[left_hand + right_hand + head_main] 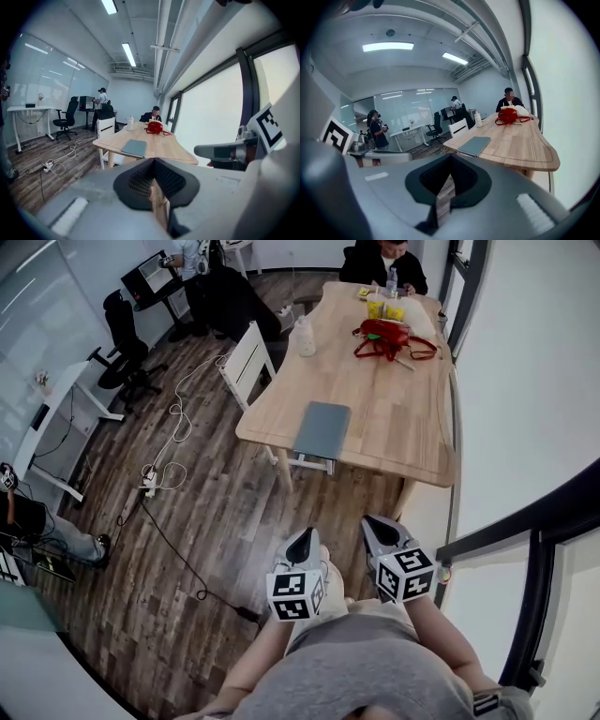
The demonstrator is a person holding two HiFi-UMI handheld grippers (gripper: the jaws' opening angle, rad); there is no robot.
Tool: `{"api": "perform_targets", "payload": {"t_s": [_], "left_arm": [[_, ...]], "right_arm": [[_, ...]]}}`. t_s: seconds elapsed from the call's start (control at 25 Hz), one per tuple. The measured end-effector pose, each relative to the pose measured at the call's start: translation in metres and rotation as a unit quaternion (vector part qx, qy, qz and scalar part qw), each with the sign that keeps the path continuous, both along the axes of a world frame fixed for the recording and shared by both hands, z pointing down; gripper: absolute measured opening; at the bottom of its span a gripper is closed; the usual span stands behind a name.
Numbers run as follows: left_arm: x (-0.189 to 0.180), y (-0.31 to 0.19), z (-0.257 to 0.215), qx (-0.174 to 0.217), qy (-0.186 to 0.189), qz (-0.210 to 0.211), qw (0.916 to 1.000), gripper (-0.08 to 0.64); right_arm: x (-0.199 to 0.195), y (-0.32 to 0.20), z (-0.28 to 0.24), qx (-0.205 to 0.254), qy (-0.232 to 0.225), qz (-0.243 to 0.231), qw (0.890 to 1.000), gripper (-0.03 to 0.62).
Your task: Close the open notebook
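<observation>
Notebook (322,428) lies closed, grey cover up, at near edge of tabletop (394,418).
L gripper (304,540) & R gripper (376,526) well apart from it, jaws clenched, nothing btwn; cover writing too small to read.

Grey-blue notebook (322,427) — closed, flat, cover up — at the near edge of the wooden table (398,418)
</observation>
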State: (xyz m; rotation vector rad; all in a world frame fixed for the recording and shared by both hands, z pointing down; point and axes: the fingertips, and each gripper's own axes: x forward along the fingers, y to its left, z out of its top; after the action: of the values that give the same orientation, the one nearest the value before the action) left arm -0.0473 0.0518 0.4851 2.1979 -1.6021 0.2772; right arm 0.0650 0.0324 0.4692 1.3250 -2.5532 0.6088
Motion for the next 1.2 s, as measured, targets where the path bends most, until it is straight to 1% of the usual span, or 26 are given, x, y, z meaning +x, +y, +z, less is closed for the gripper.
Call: {"api": "perform_targets", "payload": {"t_s": [0.24,0.44,0.8,1.2], "left_arm": [[0.004,0.008,0.0,0.003,0.0,0.004,1.0,0.005],[0.005,0.008,-0.004,0.008,0.001,0.007,0.9999,0.005],[0.0,0.005,-0.008,0.013,0.0,0.008,0.9999,0.005],[-0.003,0.006,-0.008,0.01,0.0,0.006,0.9999,0.005]], "right_arm": [[0.005,0.011,0.001,0.003,-0.004,0.004,1.0,0.003],[0.003,0.013,-0.006,0.021,0.011,-0.003,1.0,0.0],[-0.007,0.012,-0.011,0.029,0.0,-0.011,1.0,0.0],[-0.005,0.011,-0.011,0.027,-0.008,-0.004,1.0,0.0]]}}
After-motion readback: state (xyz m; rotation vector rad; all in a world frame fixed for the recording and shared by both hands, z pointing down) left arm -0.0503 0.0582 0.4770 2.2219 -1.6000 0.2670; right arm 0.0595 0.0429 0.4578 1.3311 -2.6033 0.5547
